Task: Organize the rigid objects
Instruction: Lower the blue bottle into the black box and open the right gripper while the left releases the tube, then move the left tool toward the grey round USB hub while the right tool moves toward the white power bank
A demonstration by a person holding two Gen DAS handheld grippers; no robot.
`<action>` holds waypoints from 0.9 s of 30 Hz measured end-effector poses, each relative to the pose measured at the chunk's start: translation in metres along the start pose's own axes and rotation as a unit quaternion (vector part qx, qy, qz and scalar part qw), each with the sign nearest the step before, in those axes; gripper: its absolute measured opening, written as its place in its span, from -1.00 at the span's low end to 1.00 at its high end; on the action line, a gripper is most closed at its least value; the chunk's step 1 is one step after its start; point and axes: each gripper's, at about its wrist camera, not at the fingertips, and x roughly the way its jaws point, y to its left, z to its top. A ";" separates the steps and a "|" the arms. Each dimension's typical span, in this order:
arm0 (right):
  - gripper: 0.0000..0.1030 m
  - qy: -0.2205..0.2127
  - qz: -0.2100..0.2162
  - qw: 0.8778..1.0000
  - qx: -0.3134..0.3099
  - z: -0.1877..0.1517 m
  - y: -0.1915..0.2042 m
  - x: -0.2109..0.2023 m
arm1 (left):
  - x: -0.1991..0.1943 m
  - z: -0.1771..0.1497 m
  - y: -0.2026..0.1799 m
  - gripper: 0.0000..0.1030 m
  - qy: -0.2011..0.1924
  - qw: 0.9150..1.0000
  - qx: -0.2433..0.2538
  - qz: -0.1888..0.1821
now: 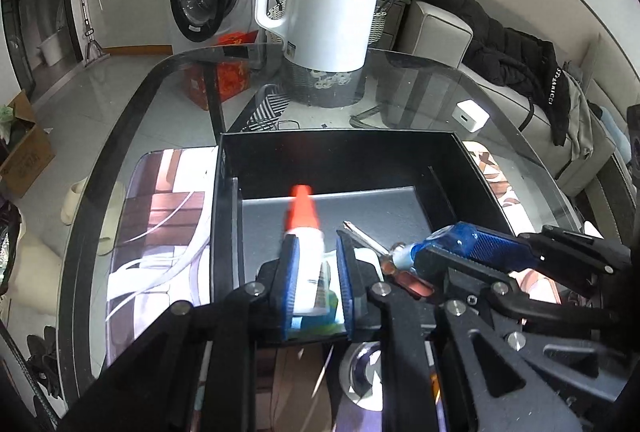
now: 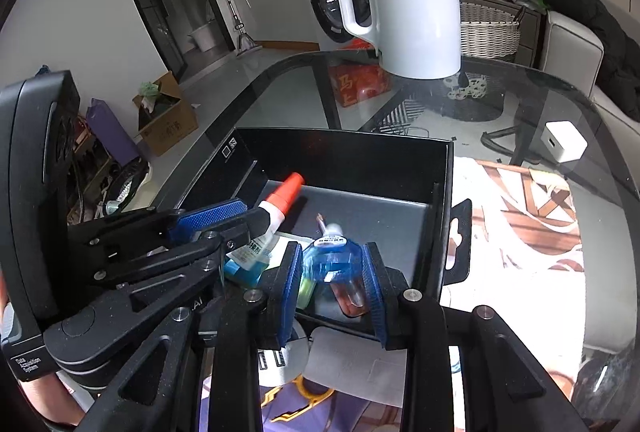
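An open black box with a grey floor sits on the glass table. My left gripper hangs over its near left part. A white glue bottle with an orange cap stands between its pads, leaning on the left pad, with a gap at the right pad. My right gripper is shut on the clear blue handle of a screwdriver, whose shaft points away into the box. A red-handled screwdriver lies beneath it.
A white kettle stands at the table's far edge. A small white charger cube lies to the right of the box. Patterned mats flank the box. A blue-green packet lies in the box's near corner.
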 end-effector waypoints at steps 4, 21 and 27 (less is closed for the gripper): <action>-0.25 -0.006 0.011 1.000 0.015 -0.002 -0.002 -0.005 | -0.009 -0.003 0.006 -0.30 -0.016 1.000 -0.017 -0.006; 0.06 -0.060 0.013 0.998 -0.001 -0.025 -0.006 -0.060 | -0.053 -0.026 -0.012 -0.07 -0.040 0.999 0.014 -0.026; 0.06 -0.053 0.012 0.998 -0.015 -0.040 -0.008 -0.070 | -0.056 -0.038 -0.014 -0.07 -0.018 0.999 0.025 -0.035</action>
